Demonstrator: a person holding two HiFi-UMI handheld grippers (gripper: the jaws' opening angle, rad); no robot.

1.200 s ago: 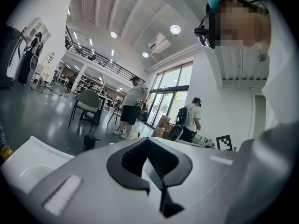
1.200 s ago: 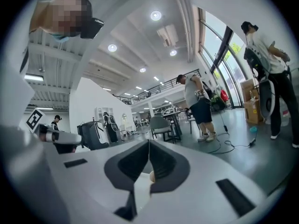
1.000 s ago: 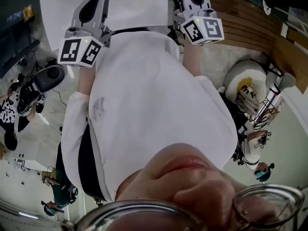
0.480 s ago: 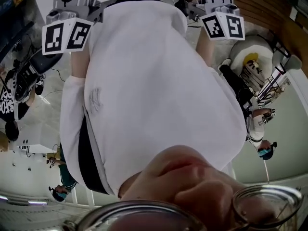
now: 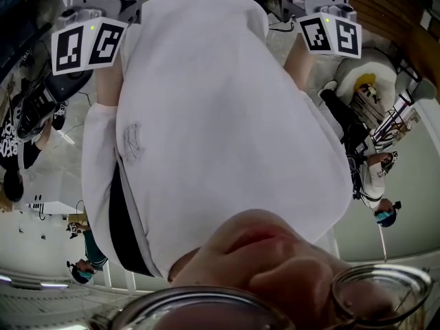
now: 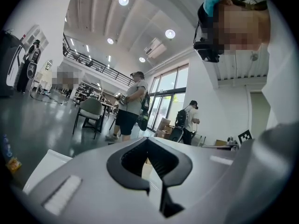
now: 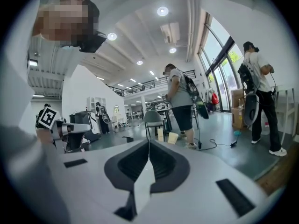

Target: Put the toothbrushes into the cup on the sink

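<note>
- Left gripper (image 6: 147,141), in its own view: jaws together at the tips, nothing between them; beyond lie a grey floor (image 6: 42,134), a chair (image 6: 91,111) and a bystander (image 6: 134,104); no toothbrush, cup or sink shows.
- Right gripper (image 7: 149,143), in its own view: jaws likewise closed and empty; it looks across an open hall at a person by the windows (image 7: 256,73); again none of the task's things.
- Head view: both grippers sit at the top edge, one on each side of a white shirt (image 5: 220,115), with glasses (image 5: 275,301) at the bottom edge; no sink top shows here either.
- Judgement: toothbrushes, cup and sink lie outside all three views, so their places cannot be told; closed, empty jaws away from the sink would fit getting ready as well as a finished job; handling this well means carrying both grippers with jaws closed, clear of the shirt and of the people around.
</note>
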